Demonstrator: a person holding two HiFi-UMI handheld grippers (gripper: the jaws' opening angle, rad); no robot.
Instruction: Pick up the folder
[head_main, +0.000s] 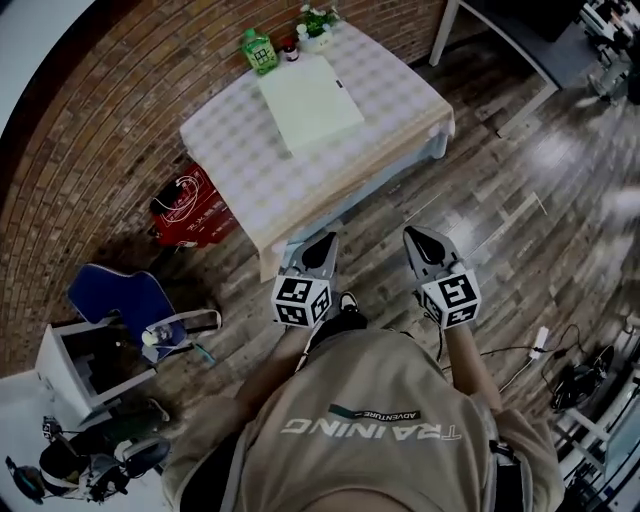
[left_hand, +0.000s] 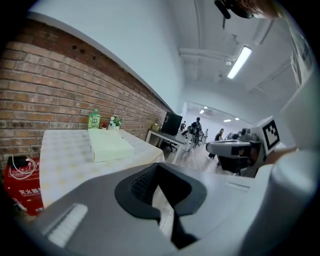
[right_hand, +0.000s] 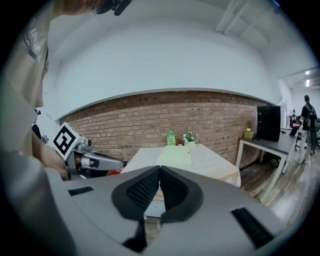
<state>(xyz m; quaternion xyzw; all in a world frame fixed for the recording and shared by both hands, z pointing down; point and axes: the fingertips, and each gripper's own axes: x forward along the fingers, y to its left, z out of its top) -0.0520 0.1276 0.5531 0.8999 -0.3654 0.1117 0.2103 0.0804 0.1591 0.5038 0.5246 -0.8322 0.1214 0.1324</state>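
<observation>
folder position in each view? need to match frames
Head view: folder at top centre.
Left gripper view: folder left of centre, mid-height.
Right gripper view: folder near centre.
Shared landmark: green bottle at the folder's far end.

Two grippers show, the left gripper (head_main: 322, 243) and the right gripper (head_main: 425, 240), each carrying one marker cube. Ahead of their tips stands one table (head_main: 230, 150) under a checked cloth. It bears one folder (head_main: 310, 100) and, at the end farthest from the grippers, one green bottle (head_main: 259, 50), one small potted plant (head_main: 317, 25) and one small dark jar (head_main: 290, 50). Left of the left gripper are one red box (head_main: 190, 205) and one blue chair (head_main: 120, 295). Beyond the right gripper stands one white desk (right_hand: 270, 143).
</observation>
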